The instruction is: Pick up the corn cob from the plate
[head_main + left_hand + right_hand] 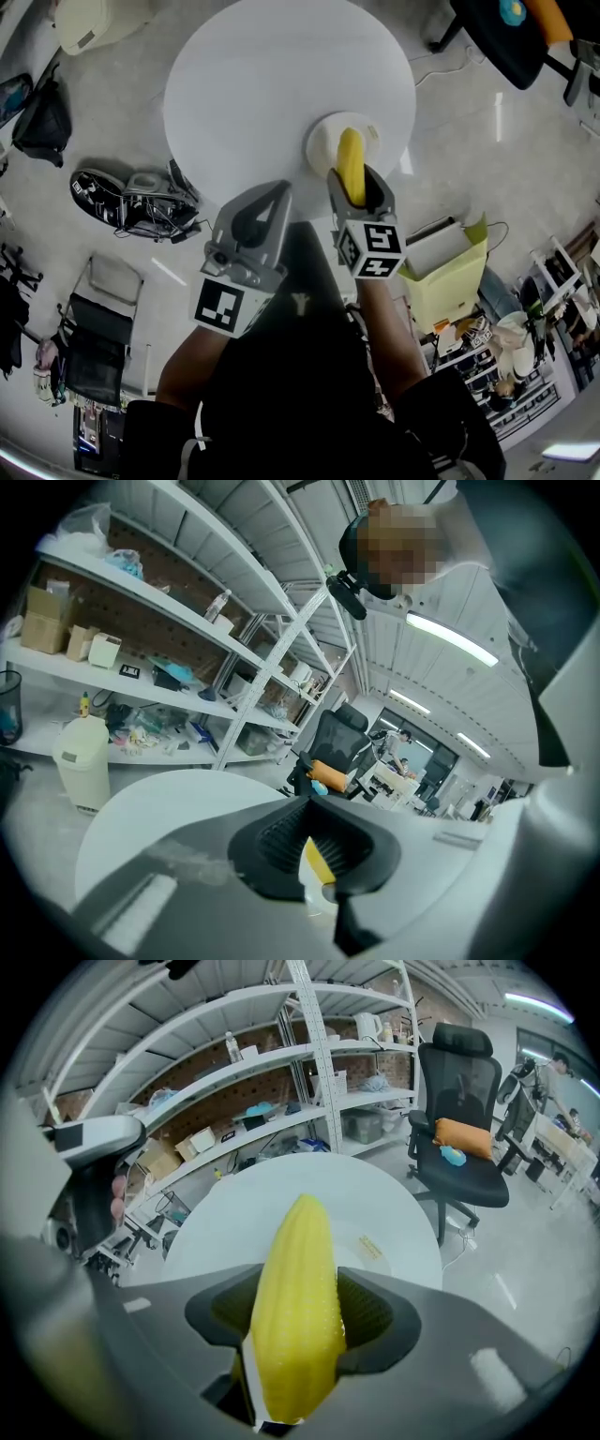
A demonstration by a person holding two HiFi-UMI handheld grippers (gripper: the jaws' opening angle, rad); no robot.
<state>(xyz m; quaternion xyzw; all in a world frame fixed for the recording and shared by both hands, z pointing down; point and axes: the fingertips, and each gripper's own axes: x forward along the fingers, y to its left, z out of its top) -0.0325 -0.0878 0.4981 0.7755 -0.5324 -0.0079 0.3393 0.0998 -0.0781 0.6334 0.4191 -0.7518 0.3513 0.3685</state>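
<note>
Right gripper (354,176) (300,1309) is clamped on the smooth yellow corn cob (351,159) (295,1321): both dark ribbed pads press its sides, jaws wide w/ the cob filling the gap. Cob runs lengthwise btwn the jaws, pointed end sticking out past the fingertips, blunt end back toward the gripper body. In head view it lies over the round cream plate (322,141), which sits at the near-right edge of the round white table (253,84) (234,1213). Can't tell from any view if the cob touches the plate or hangs just above it.

Left gripper (281,187) (307,802) has its fingers together, tips meeting, nothing btwn them. It's over the table's near edge, just left of the right gripper, apart from the plate. Thru the thin slit under its pads a bit of yellow cob and cream plate shows.

Rest of the tabletop is bare white. Beyond the table: white metal shelving (281,1072) w/ boxes and clutter, and a black office chair w/ an orange cushion (464,1110) on the floor to the right of the table's far edge
</note>
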